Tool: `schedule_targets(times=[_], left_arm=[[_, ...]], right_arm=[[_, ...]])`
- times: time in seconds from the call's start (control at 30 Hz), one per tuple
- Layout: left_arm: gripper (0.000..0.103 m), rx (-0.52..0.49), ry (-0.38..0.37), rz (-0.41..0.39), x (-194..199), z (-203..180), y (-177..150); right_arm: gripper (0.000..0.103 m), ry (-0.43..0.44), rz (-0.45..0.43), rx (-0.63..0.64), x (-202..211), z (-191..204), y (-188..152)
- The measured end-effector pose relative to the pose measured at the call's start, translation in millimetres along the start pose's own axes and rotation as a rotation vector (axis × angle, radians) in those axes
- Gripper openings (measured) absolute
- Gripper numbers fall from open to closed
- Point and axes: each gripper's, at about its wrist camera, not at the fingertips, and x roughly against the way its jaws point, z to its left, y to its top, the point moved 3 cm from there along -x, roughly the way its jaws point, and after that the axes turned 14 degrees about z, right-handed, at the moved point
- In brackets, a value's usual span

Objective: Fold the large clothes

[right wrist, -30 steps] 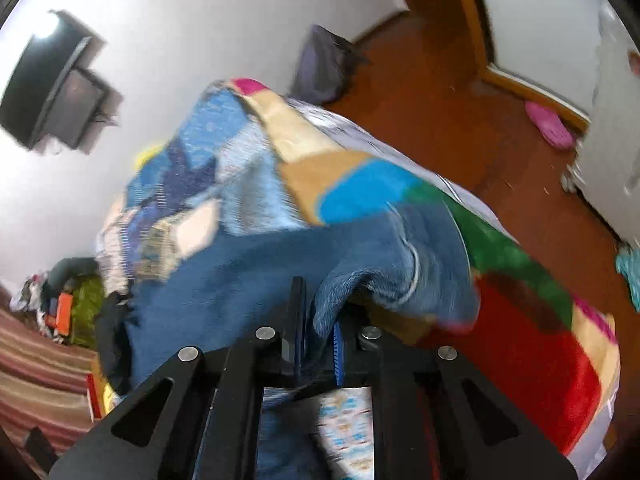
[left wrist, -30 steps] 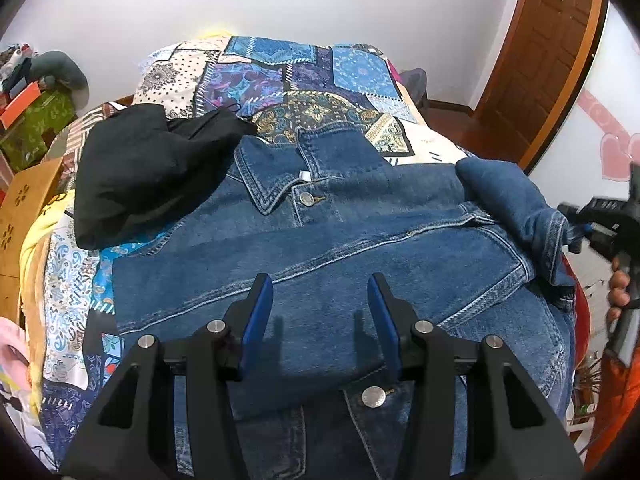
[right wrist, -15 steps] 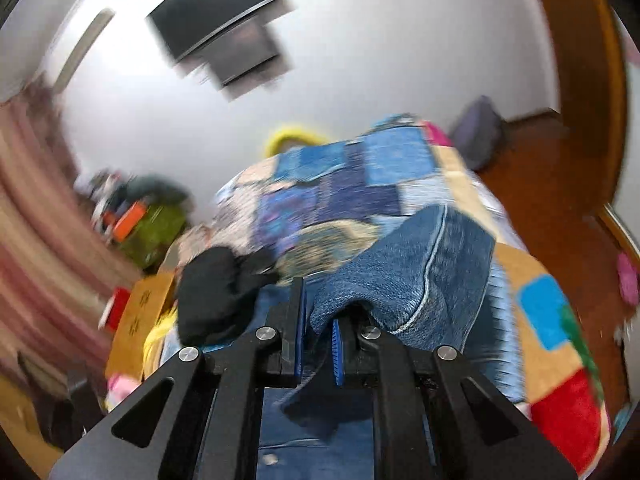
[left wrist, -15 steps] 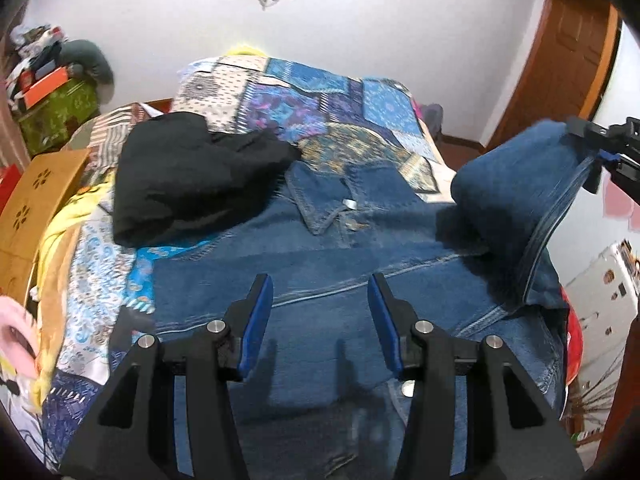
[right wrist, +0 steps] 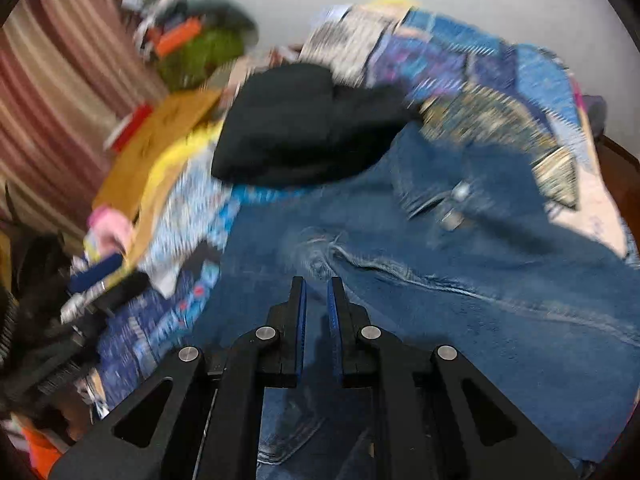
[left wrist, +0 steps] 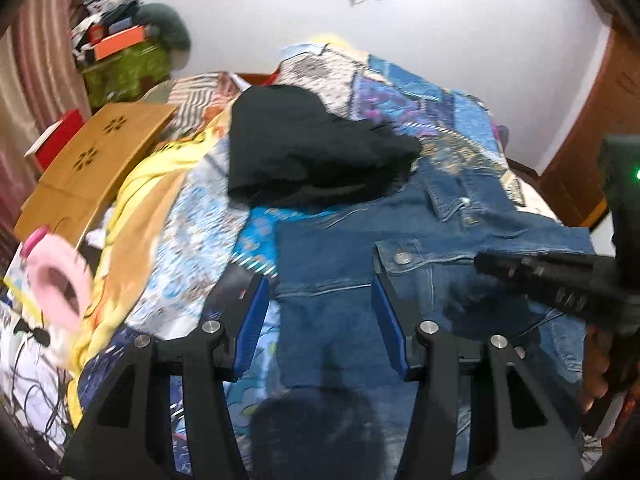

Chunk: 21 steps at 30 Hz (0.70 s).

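Note:
A blue denim jacket (left wrist: 420, 248) lies spread on the patchwork bed, collar toward the far side, with a sleeve folded across its front. It also fills the right wrist view (right wrist: 440, 280). My left gripper (left wrist: 320, 300) is open and empty, hovering over the jacket's left part. My right gripper (right wrist: 317, 284) has its jaws a narrow gap apart with nothing between them, just above the denim. The right gripper's black body shows at the right of the left wrist view (left wrist: 552, 276).
A black garment (left wrist: 304, 148) lies on the bed (left wrist: 400, 84) beyond the jacket, touching its shoulder. A wooden lap table (left wrist: 92, 160), a pink slipper (left wrist: 56, 280) and cluttered shelves stand at the left. A brown door (left wrist: 600, 128) is at the right.
My right gripper carried the sleeve across the jacket to the left, laid it down and let it go. My left gripper drifted left over the jacket, still open.

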Motion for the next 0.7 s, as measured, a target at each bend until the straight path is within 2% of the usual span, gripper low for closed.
schedule_targets(times=[0.07, 0.17, 0.33, 0.43, 0.5, 0.57, 0.7], left_arm=[[0.052, 0.013, 0.007, 0.012, -3, 6, -3], [0.052, 0.026, 0.003, 0.025, -8, 9, -6], [0.052, 0.018, -0.068, 0.06, -15, -5, -5], [0.052, 0.008, -0.123, 0.099, -25, -21, -3], [0.052, -0.005, -0.152, 0.122, -32, -33, -1], [0.052, -0.014, -0.199, 0.153, -40, -45, -1], [0.052, -0.005, -0.29, 0.231, -60, -65, 2]], right_arm=[[0.01, -0.006, 0.038, 0.022, -9, 5, -5], [0.01, -0.025, 0.043, 0.042, -7, 6, -8], [0.011, -0.106, -0.05, 0.053, 33, -6, -20], [0.025, -0.138, -0.109, 0.012, 58, -24, -28], [0.046, -0.162, -0.154, -0.027, 73, -39, -36], [0.052, -0.206, -0.207, -0.063, 88, -55, -45], [0.053, -0.292, -0.249, -0.116, 107, -82, -61]])
